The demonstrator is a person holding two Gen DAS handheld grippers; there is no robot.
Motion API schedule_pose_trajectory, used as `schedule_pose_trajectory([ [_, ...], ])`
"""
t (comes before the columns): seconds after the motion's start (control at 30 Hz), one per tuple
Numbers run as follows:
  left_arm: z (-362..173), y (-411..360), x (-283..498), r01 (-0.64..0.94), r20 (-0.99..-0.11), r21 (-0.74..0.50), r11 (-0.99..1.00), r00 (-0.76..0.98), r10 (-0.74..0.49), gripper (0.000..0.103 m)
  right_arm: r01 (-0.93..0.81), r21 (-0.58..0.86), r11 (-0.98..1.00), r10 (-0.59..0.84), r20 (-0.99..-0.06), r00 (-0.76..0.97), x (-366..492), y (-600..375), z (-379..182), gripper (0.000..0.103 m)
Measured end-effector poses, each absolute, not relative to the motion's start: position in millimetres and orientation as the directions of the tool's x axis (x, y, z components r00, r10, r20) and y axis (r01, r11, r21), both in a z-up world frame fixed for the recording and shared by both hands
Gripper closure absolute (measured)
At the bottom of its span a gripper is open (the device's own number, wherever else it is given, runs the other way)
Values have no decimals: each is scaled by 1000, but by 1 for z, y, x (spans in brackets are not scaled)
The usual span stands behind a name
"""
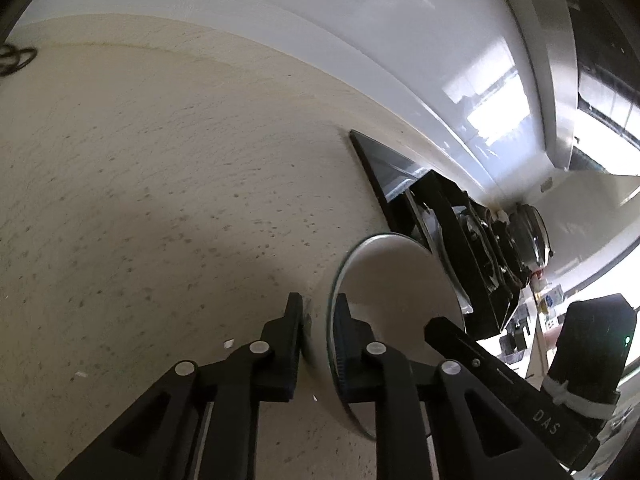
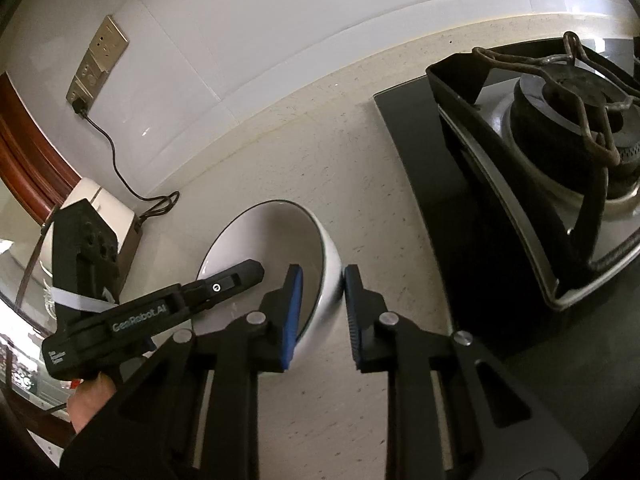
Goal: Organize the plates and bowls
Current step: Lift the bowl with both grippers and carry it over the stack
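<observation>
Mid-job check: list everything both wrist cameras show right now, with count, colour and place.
bowl: one, white with a dark rim, on the countertop beside the stove
countertop: one, beige speckled stone, under everything
gas stove: one, black glass with a rusty pan support, right of the bowl
wall socket panel: one, metallic, on the white tiled wall
power cord: one, black, from socket down to the countertop
appliance: one, white, far left by the cord; type unclear
left hand-held gripper: one, black, fingers straddling the bowl's rim
right hand-held gripper: one, black with blue pads, straddling the opposite side of the rim, not yet closed
</observation>
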State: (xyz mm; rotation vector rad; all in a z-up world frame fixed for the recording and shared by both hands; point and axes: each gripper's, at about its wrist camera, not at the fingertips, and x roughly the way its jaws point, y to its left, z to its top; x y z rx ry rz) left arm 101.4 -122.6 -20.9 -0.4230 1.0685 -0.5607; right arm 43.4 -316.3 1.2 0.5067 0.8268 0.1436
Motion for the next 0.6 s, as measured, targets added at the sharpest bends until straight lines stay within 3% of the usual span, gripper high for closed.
schedule_pose_trajectory([
  [0.6,-2,-38,36,108,-693,-570,815,469,-547,89,-65,492,868,411,-639,650,21,-244,16,80],
])
